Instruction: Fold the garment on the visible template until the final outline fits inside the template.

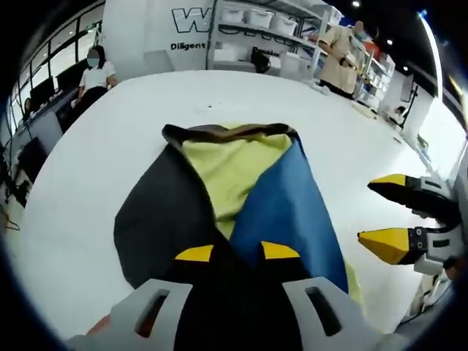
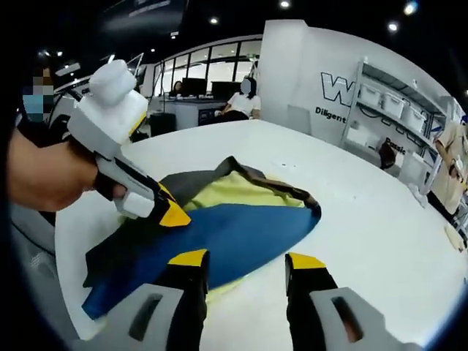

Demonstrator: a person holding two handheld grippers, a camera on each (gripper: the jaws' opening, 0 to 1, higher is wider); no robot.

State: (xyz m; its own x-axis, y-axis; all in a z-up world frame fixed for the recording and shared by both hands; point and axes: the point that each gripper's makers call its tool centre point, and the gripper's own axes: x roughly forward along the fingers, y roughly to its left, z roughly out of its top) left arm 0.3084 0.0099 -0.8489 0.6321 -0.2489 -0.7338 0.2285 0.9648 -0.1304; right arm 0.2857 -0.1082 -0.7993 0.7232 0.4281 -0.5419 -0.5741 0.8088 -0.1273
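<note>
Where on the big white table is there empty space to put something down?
Bare white table runs past the garment's collar toward the shelves, and also along the blue side near the right claw. It's crowded by the dark side, where the left claw grips the cloth.

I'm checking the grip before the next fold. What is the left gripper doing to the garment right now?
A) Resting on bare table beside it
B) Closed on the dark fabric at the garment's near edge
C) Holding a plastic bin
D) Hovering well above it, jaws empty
B: in the left gripper view the left gripper has its yellow-tipped jaws closed on the dark cloth of the garment, and the right gripper view shows it pinching that edge.
</note>
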